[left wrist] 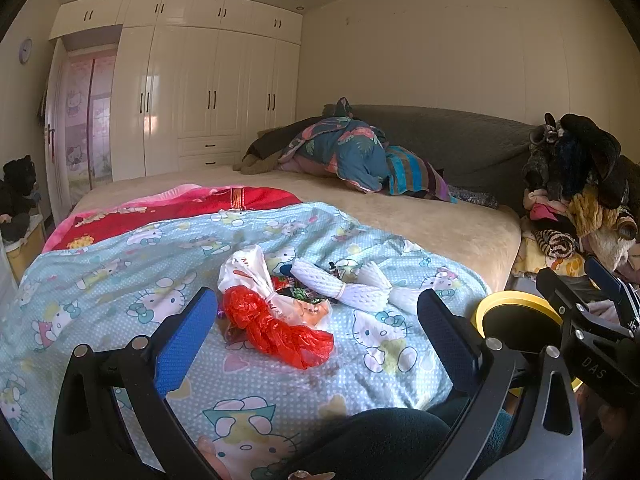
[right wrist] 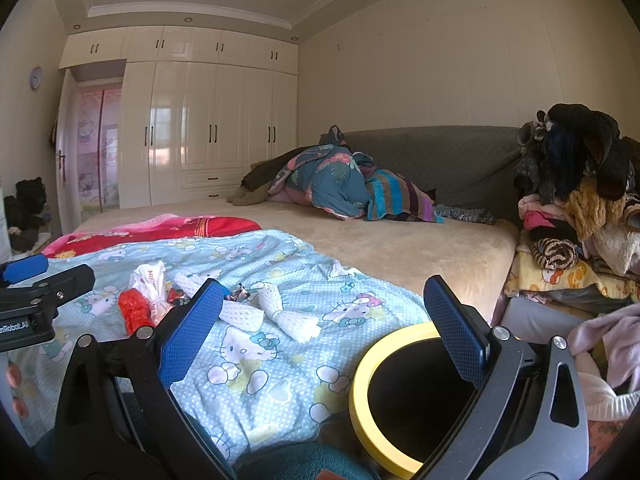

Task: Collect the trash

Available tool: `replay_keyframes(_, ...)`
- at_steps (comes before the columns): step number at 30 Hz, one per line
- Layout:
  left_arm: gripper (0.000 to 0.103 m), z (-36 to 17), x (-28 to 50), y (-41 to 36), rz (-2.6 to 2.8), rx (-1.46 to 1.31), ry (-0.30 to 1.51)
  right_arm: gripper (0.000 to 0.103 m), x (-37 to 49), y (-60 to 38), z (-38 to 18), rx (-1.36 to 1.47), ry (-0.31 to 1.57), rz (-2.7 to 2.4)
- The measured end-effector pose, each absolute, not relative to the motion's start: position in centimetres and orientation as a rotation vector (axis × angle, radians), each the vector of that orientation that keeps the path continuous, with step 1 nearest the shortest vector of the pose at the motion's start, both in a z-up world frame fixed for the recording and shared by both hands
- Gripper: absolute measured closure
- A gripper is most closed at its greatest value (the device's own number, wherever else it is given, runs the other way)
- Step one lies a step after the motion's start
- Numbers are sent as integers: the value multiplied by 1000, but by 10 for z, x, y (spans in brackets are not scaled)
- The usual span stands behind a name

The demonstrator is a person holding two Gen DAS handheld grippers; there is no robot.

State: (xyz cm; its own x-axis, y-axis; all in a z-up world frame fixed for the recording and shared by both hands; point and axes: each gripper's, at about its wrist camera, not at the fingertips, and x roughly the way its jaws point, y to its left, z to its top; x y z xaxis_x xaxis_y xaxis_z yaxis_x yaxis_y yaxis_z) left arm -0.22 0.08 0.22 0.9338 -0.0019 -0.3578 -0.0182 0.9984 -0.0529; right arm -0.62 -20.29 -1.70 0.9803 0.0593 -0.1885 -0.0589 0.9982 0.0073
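Trash heap straight ahead of the left fingers, bin off to the right

The red plastic bag (left wrist: 276, 326) lies crumpled on the Hello Kitty quilt (left wrist: 120, 264) near the bed's front edge, its length running from upper left down to the right, touching a white printed bag (left wrist: 256, 276), with white foam netting (left wrist: 352, 286) just beyond. The left gripper (left wrist: 320, 320) is nearer, fingers spread wide and empty, bracketing it. The right gripper (right wrist: 324, 328), likewise wide and empty, faces the yellow-rimmed bin (right wrist: 360, 396) beside the bed's right corner.
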Motion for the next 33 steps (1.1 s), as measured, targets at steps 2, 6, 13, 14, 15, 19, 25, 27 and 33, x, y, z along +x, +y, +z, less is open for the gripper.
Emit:
replay_keyframes(2, 6, 2, -2, 1, 9, -55, 366, 10, -6, -203, -17, 1, 188, 60)
replay_keyframes(6, 6, 2, -3, 1, 10, -55, 365, 10, -6, -203, -17, 1, 187, 59)
replay_keyframes(13, 6, 2, -2, 2, 10, -54, 364, 10, -7, -203, -17, 0, 187, 59)
replay_keyframes(14, 6, 2, -3, 1, 9, -55, 363, 10, -7, -203, -17, 0, 186, 59)
replay_keyframes(15, 6, 2, -3, 1, 10, -54, 364, 10, -7, -203, -17, 0, 186, 61)
replay_keyframes(19, 6, 2, -3, 1, 10, -56, 365, 10, -7, -203, -17, -1, 186, 59)
replay_keyframes(25, 6, 4, -2, 1, 10, -55, 363, 10, -7, -203, -17, -1, 187, 59)
replay_keyframes(27, 6, 4, -2, 1, 11, -55, 364, 10, -7, -203, -17, -1, 186, 60)
replay_keyframes(33, 6, 4, -2, 1, 11, -56, 365, 10, -7, -205, -16, 0, 189, 57)
